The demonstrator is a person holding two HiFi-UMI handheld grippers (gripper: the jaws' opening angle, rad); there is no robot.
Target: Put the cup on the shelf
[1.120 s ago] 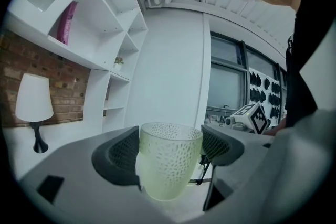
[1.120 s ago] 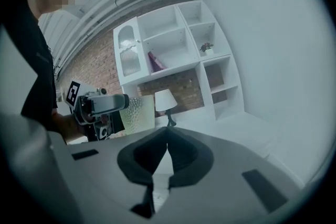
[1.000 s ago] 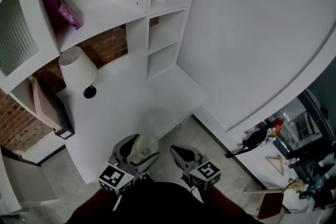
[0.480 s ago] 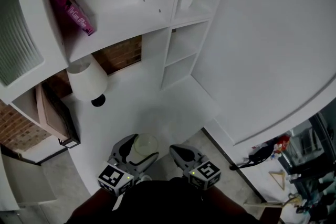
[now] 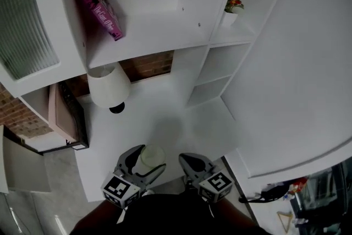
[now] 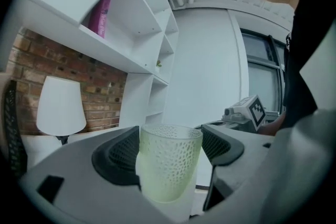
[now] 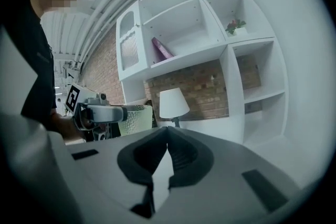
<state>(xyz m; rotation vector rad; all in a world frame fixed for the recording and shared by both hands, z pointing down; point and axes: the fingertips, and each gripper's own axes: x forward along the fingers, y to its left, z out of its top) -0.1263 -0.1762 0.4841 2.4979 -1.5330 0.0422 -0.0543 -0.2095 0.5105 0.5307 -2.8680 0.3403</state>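
A pale green dimpled plastic cup [image 6: 169,162] stands upright between the jaws of my left gripper [image 5: 142,165], which is shut on it; the cup [image 5: 151,156] shows from above in the head view and at the left in the right gripper view [image 7: 132,119]. My right gripper [image 5: 190,167] hangs beside it with nothing in it, its pads [image 7: 181,157] pressed together. Both are held low, over the near edge of the white desk [image 5: 176,129]. The white shelf unit [image 5: 159,25] rises beyond the desk.
A white lamp [image 5: 108,86] stands at the desk's back left. A pink book [image 5: 98,4] leans in the wide shelf bay; a small potted flower [image 5: 232,7] sits in a right cubby. A glass-front cabinet door [image 5: 25,25] and a dark frame [image 5: 70,118] are at left.
The view has tilted and shifted so the shelf unit and lamp slid right and lower in frame. Both grippers keep their places at the bottom, the cup still held.
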